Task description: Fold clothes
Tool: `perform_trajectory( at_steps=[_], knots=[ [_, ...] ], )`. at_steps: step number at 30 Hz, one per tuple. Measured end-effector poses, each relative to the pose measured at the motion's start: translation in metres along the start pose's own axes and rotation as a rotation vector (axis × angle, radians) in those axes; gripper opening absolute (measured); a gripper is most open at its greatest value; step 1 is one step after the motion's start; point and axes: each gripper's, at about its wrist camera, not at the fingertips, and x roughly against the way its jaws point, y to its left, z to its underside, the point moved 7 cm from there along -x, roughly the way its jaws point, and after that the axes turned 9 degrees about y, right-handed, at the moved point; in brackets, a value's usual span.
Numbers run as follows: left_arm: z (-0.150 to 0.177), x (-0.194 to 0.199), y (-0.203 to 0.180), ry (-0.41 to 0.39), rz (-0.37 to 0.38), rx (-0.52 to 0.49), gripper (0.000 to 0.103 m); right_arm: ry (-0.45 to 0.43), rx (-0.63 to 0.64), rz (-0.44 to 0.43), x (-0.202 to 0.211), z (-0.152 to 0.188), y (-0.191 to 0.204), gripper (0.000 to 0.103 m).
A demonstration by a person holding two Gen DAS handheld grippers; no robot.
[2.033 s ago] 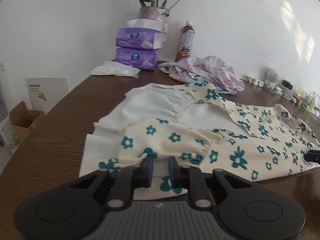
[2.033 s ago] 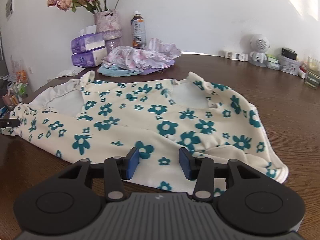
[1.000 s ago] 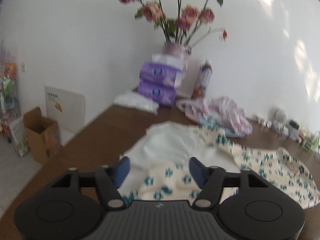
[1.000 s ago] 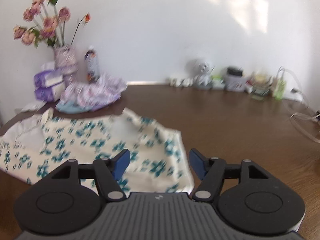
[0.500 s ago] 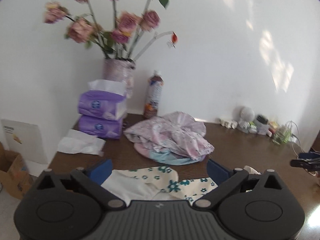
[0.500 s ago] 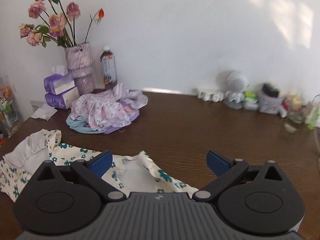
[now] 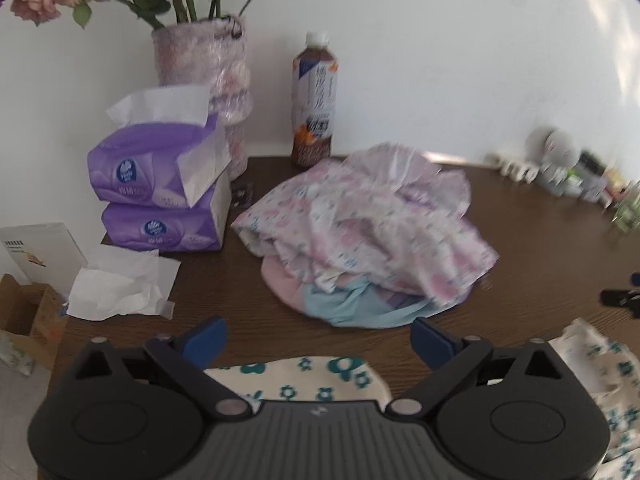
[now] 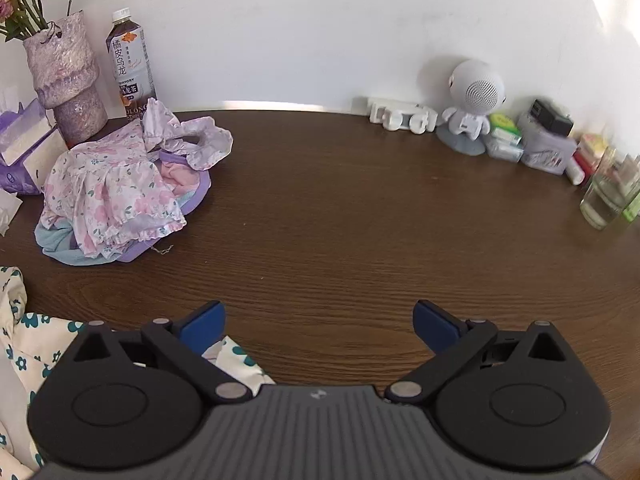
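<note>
The cream garment with teal flowers [image 7: 304,376] lies flat on the brown table, mostly hidden under my grippers; its edge [image 8: 36,344] shows at the lower left of the right wrist view. My left gripper [image 7: 318,338] is wide open above the garment's far edge, holding nothing. Over bare wood to the garment's right, my right gripper [image 8: 318,320] is also wide open and empty. A heap of pink floral and light blue clothes [image 7: 368,232] sits further back [image 8: 120,188].
Two purple tissue packs [image 7: 160,192], loose tissues [image 7: 120,284], a flower vase [image 7: 208,80] and a drink bottle [image 7: 314,100] stand at the back left. A white robot figure [image 8: 472,104], small boxes and a glass [image 8: 608,192] line the back right. A cardboard box [image 7: 28,320] sits off the table's left edge.
Both grippers let go of the flowered garment, opened wide and moved forward over it toward the back of the table. The garment now lies below and behind them.
</note>
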Motion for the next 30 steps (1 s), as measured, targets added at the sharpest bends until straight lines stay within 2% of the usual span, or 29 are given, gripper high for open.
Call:
perform_trajectory(
  at_steps=[2, 6, 8, 10, 12, 16, 18, 19, 24, 30],
  knots=[
    [0.007, -0.014, 0.017, 0.031, -0.017, 0.04, 0.084, -0.002, 0.026, -0.007, -0.004, 0.003, 0.005, 0.101],
    [0.021, -0.034, 0.055, 0.089, -0.007, 0.179, 0.07, -0.02, 0.072, -0.03, -0.008, 0.006, 0.019, 0.101],
    [0.027, -0.041, 0.069, 0.106, 0.014, 0.241, 0.056, -0.027, 0.09, -0.036, -0.01, 0.006, 0.026, 0.101],
    [0.031, -0.046, 0.077, 0.111, 0.039, 0.292, 0.049, -0.023, 0.1, -0.032, -0.014, 0.009, 0.032, 0.101],
    [0.032, -0.05, 0.082, 0.106, 0.066, 0.332, 0.047, -0.018, 0.115, -0.027, -0.019, 0.013, 0.037, 0.101],
    [0.033, -0.05, 0.083, 0.088, 0.067, 0.345, 0.028, -0.021, 0.136, -0.023, -0.024, 0.022, 0.043, 0.1],
    [0.033, -0.049, 0.082, 0.079, 0.065, 0.349, 0.015, -0.027, 0.144, -0.029, -0.024, 0.025, 0.045, 0.099],
    [0.034, -0.049, 0.082, 0.075, 0.064, 0.351, 0.005, -0.028, 0.145, -0.032, -0.025, 0.027, 0.045, 0.099],
    [0.035, -0.045, 0.083, 0.045, 0.066, 0.355, 0.0, -0.015, 0.145, -0.035, -0.032, 0.031, 0.046, 0.099],
    [0.05, -0.01, 0.088, -0.032, 0.093, 0.289, 0.0, -0.006, 0.131, -0.043, -0.039, 0.04, 0.043, 0.099]
  ],
)
